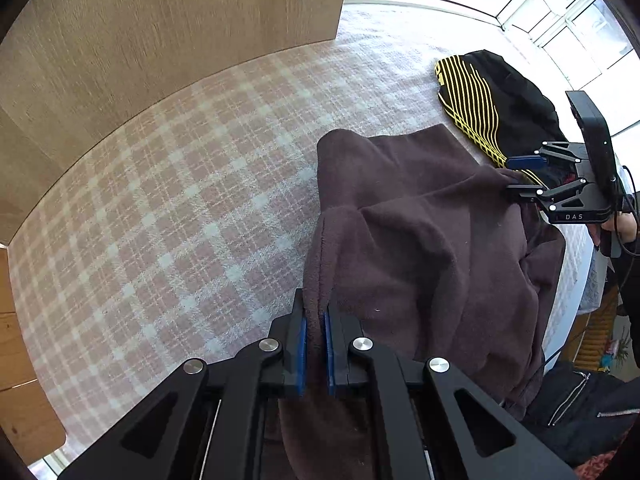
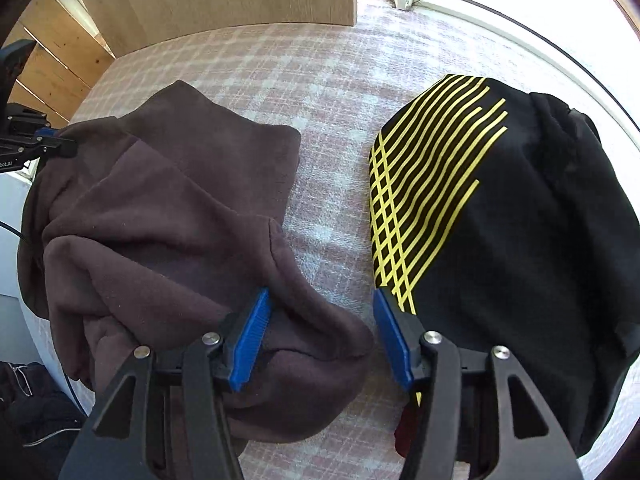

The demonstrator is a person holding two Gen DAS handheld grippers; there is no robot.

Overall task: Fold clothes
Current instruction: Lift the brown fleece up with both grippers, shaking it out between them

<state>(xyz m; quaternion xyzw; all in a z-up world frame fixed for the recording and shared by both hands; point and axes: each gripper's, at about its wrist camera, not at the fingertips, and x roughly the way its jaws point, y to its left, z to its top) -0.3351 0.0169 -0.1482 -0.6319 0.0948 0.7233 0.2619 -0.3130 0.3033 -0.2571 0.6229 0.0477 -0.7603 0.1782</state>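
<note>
A dark brown fleece garment (image 1: 420, 216) lies bunched on the checked pink bed cover (image 1: 180, 200). My left gripper (image 1: 316, 316) is shut on a fold of its near edge. In the right wrist view the fleece (image 2: 168, 208) lies at the left, and my right gripper (image 2: 320, 300) is open, its jaws wide apart over the fleece's near right corner, which lies between the blue pads (image 2: 252, 336). My right gripper also shows in the left wrist view (image 1: 516, 178) at the fleece's far edge. My left gripper shows in the right wrist view (image 2: 60, 142), shut on the fleece.
A black garment with yellow stripes (image 2: 500, 220) lies on the cover right of the fleece; it also shows in the left wrist view (image 1: 488, 108). A wooden headboard (image 1: 160, 32) stands behind the bed. Windows (image 1: 560, 12) are at the back right. Dark clothes (image 1: 580, 404) lie beside the bed.
</note>
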